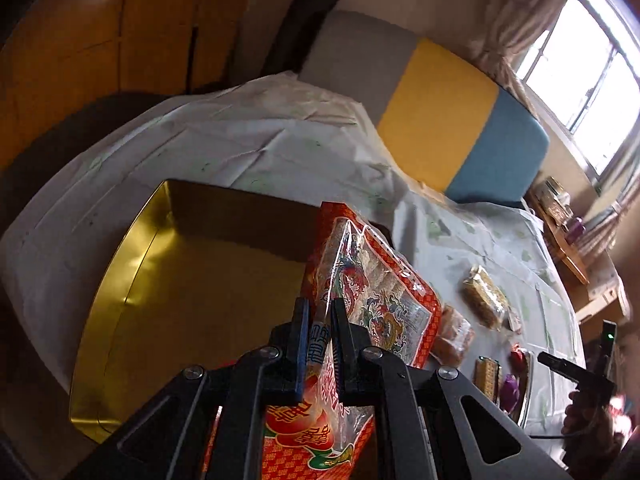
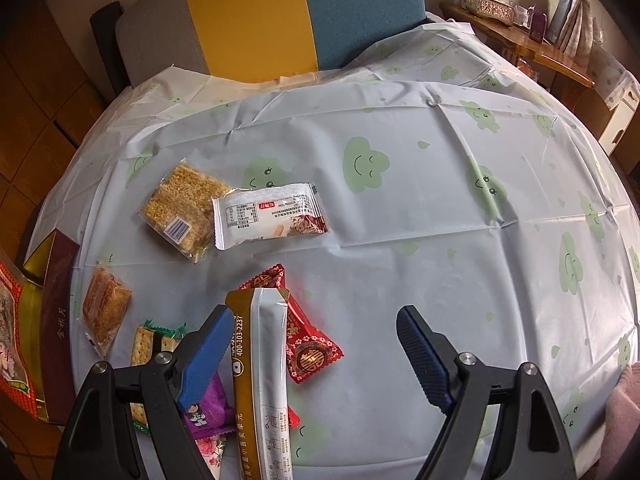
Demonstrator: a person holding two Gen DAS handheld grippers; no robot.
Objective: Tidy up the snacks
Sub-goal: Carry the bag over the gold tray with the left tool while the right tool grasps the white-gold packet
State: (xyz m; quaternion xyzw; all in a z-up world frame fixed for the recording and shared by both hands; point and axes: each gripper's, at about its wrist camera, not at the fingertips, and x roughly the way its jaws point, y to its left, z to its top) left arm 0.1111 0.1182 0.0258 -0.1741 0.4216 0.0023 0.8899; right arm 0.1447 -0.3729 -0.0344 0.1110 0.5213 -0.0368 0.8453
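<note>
Covering the round table, a pale blue plastic tablecloth printed with green smiling clouds (image 2: 400, 208) is seen creased along its fold lines. At twelve o'clock behind it stands a chair back striped grey, yellow and teal (image 2: 256, 16), with wood-panelled walls to the left; a wooden sideboard (image 2: 532, 46) holding a tissue box sits at two o'clock, and a curtained window (image 1: 584, 76) is shown in the left wrist view. The left gripper (image 1: 320, 312) is clenched on the edge of a large red and clear snack bag printed with a dragon and phoenix (image 1: 376, 280), held above the table beside the open gold rectangular tin (image 1: 132, 264), which lies at nine o'clock in that view. The right gripper (image 2: 316, 332) is spread wide, nothing being pressed between its pads; it hangs over a long gold and white stick packet (image 2: 260, 364) and a red patterned candy pouch (image 2: 308, 344). Scattered at ten o'clock are a clear-wrapped puffed-grain bar (image 2: 180, 208) and a white wrapped snack (image 2: 268, 216), their edges overlapping. Nearer the tin, a small brown cake packet (image 2: 105, 308), a cracker pack (image 2: 150, 344) and a purple packet (image 2: 208, 412) are seen.
</note>
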